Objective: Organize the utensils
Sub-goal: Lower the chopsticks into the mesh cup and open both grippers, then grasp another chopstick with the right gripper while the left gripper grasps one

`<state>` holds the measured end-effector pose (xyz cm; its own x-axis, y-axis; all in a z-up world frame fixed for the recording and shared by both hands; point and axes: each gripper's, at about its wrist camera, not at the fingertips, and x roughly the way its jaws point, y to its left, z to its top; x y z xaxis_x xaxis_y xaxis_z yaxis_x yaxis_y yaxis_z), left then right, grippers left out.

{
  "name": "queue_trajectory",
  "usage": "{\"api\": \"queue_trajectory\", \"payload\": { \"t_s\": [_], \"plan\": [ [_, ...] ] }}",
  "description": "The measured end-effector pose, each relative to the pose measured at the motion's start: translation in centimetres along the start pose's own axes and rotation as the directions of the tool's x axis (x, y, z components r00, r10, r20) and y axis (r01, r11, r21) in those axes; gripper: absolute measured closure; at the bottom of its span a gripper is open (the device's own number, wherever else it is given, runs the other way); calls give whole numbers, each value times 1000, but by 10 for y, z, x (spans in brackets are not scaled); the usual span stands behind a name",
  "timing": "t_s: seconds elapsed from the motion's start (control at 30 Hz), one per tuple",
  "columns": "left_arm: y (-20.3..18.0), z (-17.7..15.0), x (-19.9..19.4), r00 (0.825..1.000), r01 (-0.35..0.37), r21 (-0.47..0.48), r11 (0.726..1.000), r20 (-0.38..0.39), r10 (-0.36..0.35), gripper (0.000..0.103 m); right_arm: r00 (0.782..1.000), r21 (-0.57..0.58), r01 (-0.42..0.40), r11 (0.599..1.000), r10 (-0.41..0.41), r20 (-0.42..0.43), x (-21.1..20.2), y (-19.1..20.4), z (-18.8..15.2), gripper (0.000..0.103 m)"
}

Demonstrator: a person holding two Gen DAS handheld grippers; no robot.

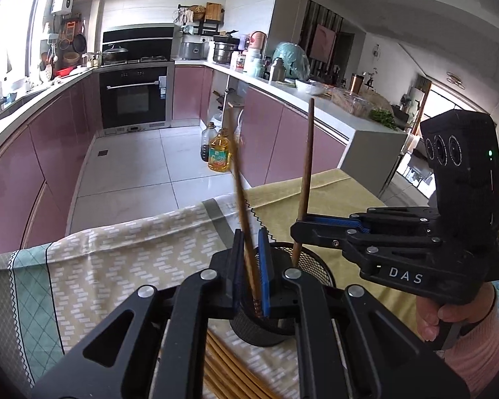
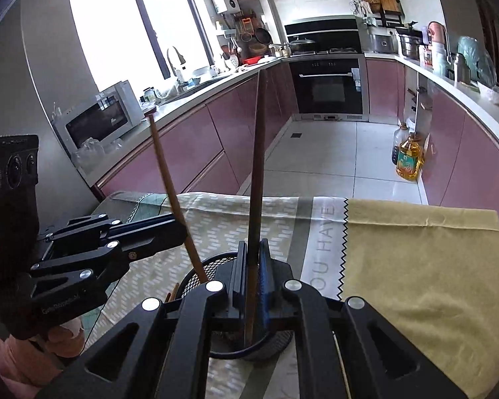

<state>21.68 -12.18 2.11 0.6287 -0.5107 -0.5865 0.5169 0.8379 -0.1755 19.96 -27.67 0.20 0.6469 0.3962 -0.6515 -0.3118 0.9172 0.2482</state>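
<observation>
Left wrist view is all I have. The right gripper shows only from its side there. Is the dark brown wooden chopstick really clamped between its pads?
Observer: Yes. In the right wrist view the right gripper is shut on the dark brown wooden chopstick, which stands nearly upright between its pads.
Operator: And my own stick, does its lower end enter the cup?
Observer: Seen from the side, the lighter brown wooden chopstick in the left gripper slants down past the rim into the round black mesh cup.
</observation>
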Motion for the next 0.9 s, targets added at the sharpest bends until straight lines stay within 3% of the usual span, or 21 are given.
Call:
{"api": "queue_trajectory", "payload": {
  "t_s": [0.13,0.2,0.27,0.4,0.53,0.7,0.9],
  "plan": [
    [5,-5,-1,999,-34,-2,999,22,34,80,1000,11,6,1000,-6,15,-2,0,-2,94],
    [9,-11,-10,998,-53,-10,999,37,53,79,999,17,25,1000,-26,37,-8,0,-4,83],
    [15,-17,-20,995,-79,-22,997,56,80,76,997,8,47,999,-47,62,-15,3,-5,80],
    [23,-39,-49,985,-140,-26,990,95,142,64,994,-28,7,1000,-4,111,-40,14,-16,80],
    [35,-70,-67,978,-199,-25,980,67,200,60,990,-115,-46,992,61,130,-63,39,-39,71],
    [43,-114,-61,977,-206,-23,978,-54,205,58,997,-196,-74,978,80,21,-48,63,-78,70],
    [47,-163,-45,971,-186,-63,981,-162,173,58,991,-140,-74,987,57,-119,-5,61,-109,70]
  ]
}}
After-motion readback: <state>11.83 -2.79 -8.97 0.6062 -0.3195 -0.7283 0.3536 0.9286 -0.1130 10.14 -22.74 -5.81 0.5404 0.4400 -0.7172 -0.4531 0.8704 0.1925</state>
